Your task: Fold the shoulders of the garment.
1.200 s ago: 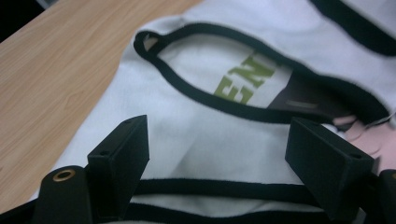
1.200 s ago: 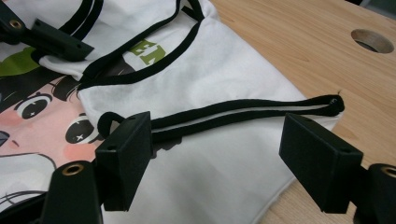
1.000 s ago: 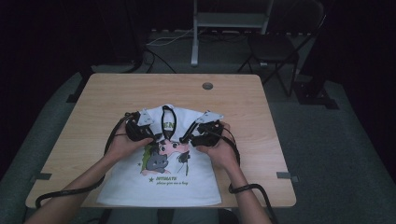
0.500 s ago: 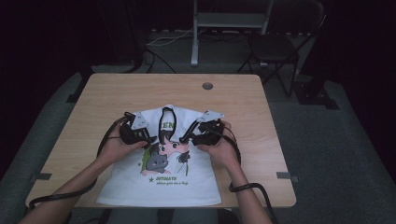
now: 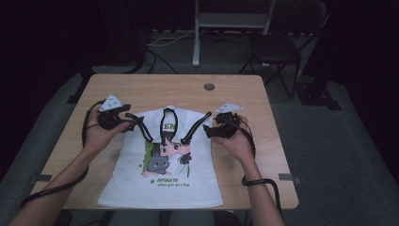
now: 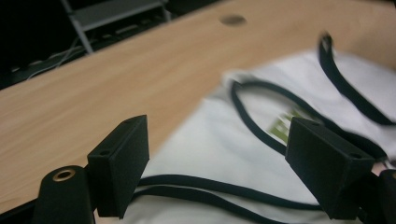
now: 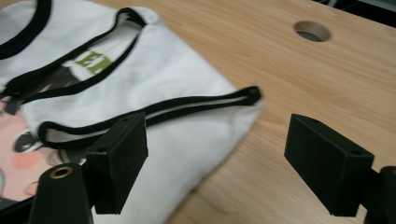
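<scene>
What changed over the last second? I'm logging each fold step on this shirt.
Both grippers moved outward off the T-shirt: left gripper toward the table's left, right gripper toward its right. Both sleeves now lie folded inward; the right jaws have just been opening, nothing between them. Shirt body and table stayed put.

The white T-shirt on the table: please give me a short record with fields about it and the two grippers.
item: white T-shirt with black trim and a cartoon print
state: lies flat on the wooden table, both sleeves folded inward over the chest
left gripper: jaws open, nothing between them, beside the shirt's left shoulder
right gripper: jaws have just been opening, nothing held, beside the right shoulder
other: round hole in the table beyond the collar
</scene>
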